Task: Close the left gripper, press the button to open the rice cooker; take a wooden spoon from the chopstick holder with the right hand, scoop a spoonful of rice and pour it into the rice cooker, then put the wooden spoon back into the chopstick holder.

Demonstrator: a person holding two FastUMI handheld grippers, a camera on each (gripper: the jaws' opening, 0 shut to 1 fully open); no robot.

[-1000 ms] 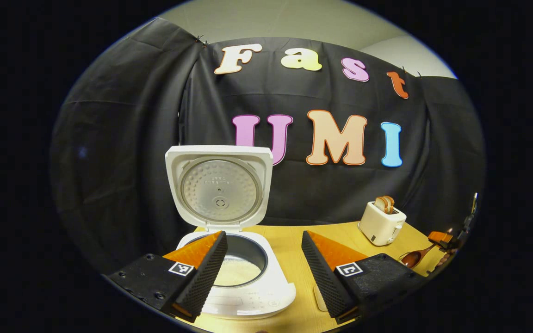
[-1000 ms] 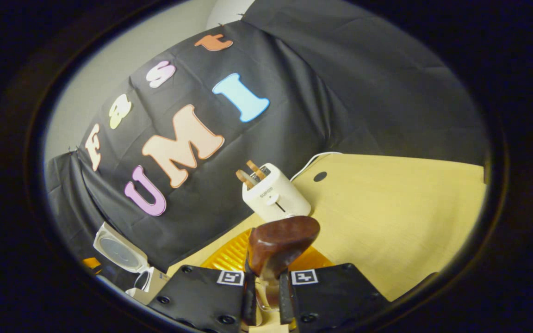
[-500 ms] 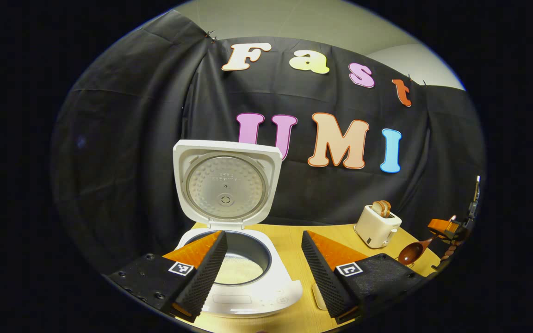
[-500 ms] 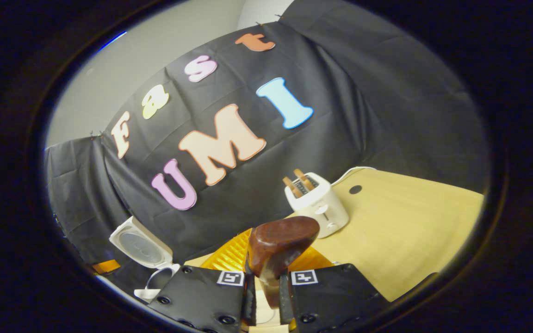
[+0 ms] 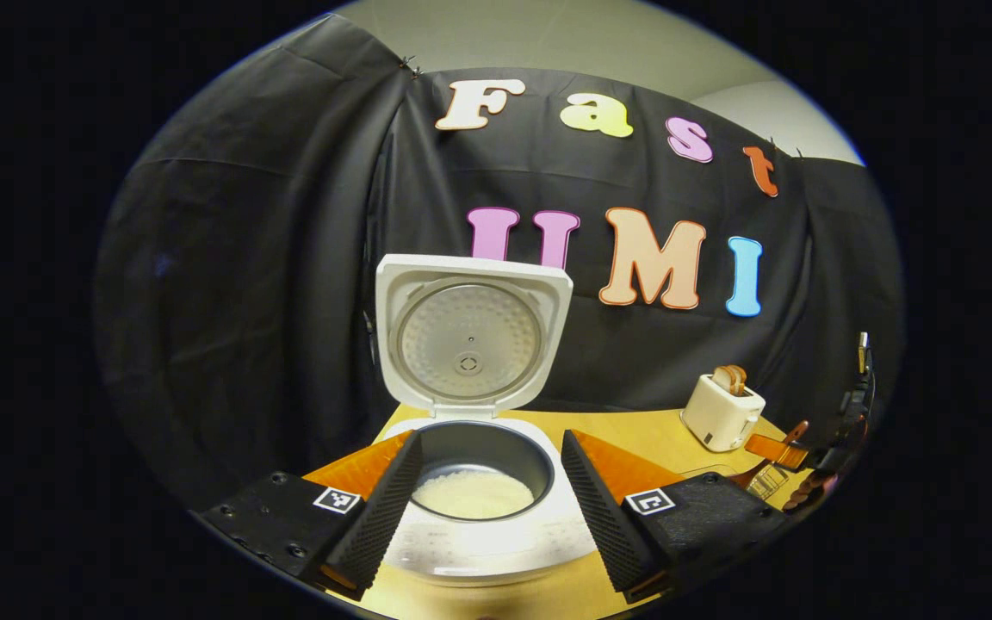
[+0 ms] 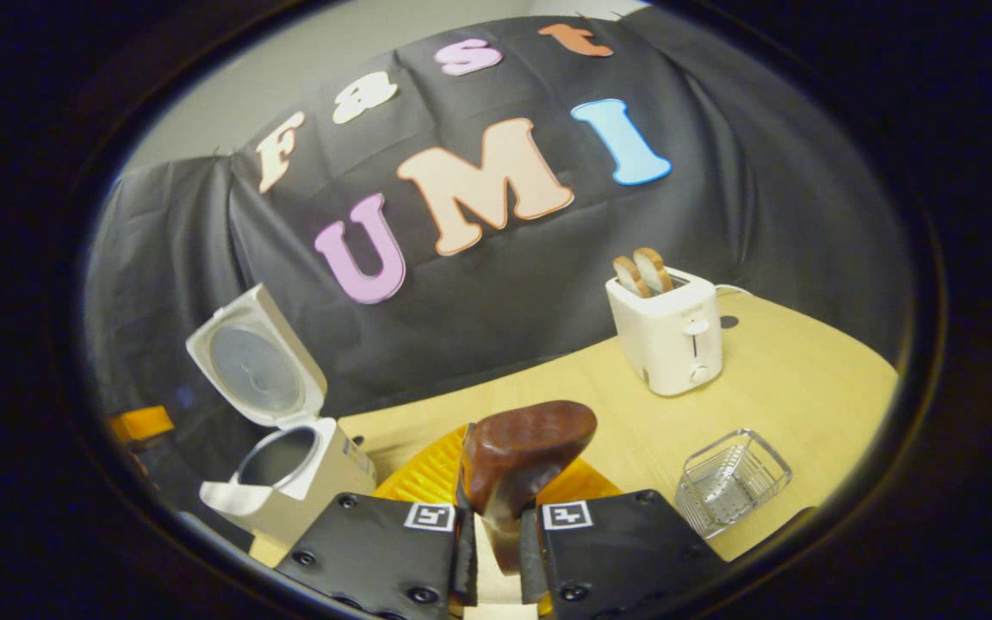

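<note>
Right gripper (image 6: 496, 551), bottom centre of the right gripper view: fingers pinch the wooden spoon (image 6: 522, 456). Wire chopstick holder (image 6: 730, 478) at lower right. Left gripper (image 5: 487, 508): fingers spread either side of the open rice cooker (image 5: 479, 482), rice (image 5: 472, 495) inside.

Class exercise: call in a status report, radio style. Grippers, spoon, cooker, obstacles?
Left gripper open, framing the rice cooker, lid up, rice in pot. Right gripper shut on wooden spoon. Wire chopstick holder ahead right, toaster behind it.
</note>
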